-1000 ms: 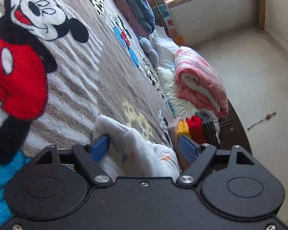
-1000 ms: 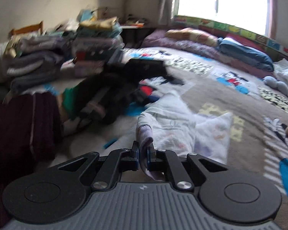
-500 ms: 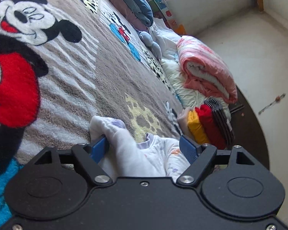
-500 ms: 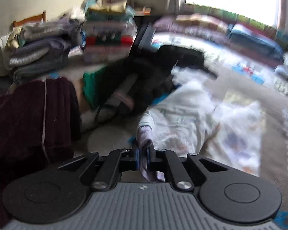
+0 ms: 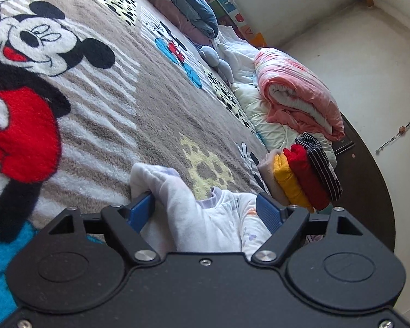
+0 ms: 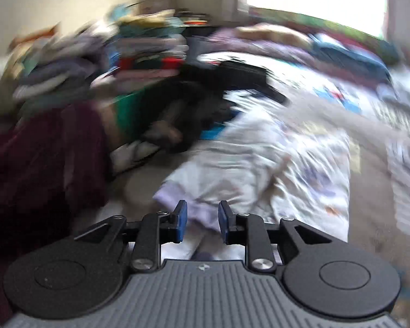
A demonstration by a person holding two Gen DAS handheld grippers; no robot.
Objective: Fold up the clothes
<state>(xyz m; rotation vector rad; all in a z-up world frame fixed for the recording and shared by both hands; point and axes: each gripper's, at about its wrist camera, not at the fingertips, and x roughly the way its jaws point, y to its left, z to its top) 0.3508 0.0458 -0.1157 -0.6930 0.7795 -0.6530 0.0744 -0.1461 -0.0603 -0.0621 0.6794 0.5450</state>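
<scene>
A white printed garment (image 5: 205, 218) with a lilac cuff lies on the Mickey Mouse blanket (image 5: 101, 104). My left gripper (image 5: 205, 210) is open, its blue pads wide apart with the bunched garment between them. In the blurred right wrist view the same garment (image 6: 259, 169) lies spread on the bed. My right gripper (image 6: 201, 220) is open, pads a little apart around the lilac cuff (image 6: 177, 196), which rests on the bed.
A stack of folded clothes (image 5: 303, 175), yellow, red and striped, stands at the bed's edge beside a rolled pink quilt (image 5: 295, 95). Pillows (image 5: 188, 8) lie at the far end. A maroon garment (image 6: 41, 169), dark clothes (image 6: 194, 109) and piles of clothes (image 6: 101, 63) lie on the left.
My right gripper held the lilac cuff shut and has now opened, letting the cuff drop onto the bed. The left gripper stayed open and shifted slightly over the garment.
</scene>
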